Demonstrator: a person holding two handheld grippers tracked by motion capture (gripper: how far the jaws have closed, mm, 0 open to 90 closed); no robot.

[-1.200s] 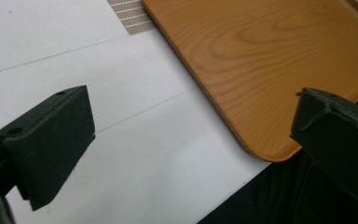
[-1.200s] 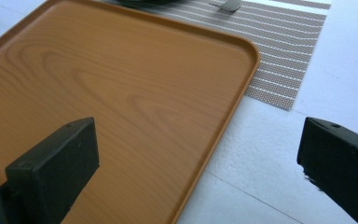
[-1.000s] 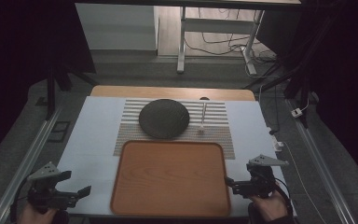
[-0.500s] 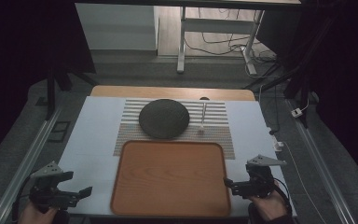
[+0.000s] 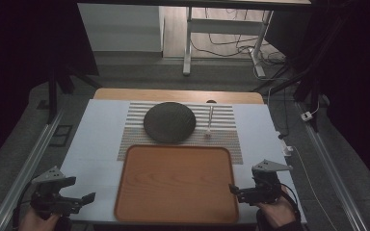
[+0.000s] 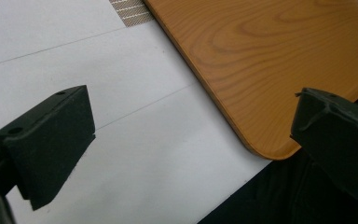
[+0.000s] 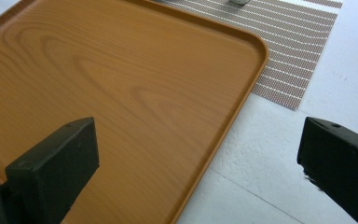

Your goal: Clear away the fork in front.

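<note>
High view: the left gripper (image 5: 87, 197) has edged nearer the wooden tray (image 5: 176, 182); both grippers' jaws stay spread.

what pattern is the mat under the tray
Brown with thin white stripes, on the mat; clearest in the right gripper view.

The left gripper (image 5: 87, 197) sits slightly lower and nearer the table's near edge than a second ago; the right gripper (image 5: 232, 188) seems barely nearer the tray (image 5: 176, 183).

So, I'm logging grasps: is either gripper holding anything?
Nothing is held. The left gripper and right gripper are open, flanking the wooden tray.
</note>
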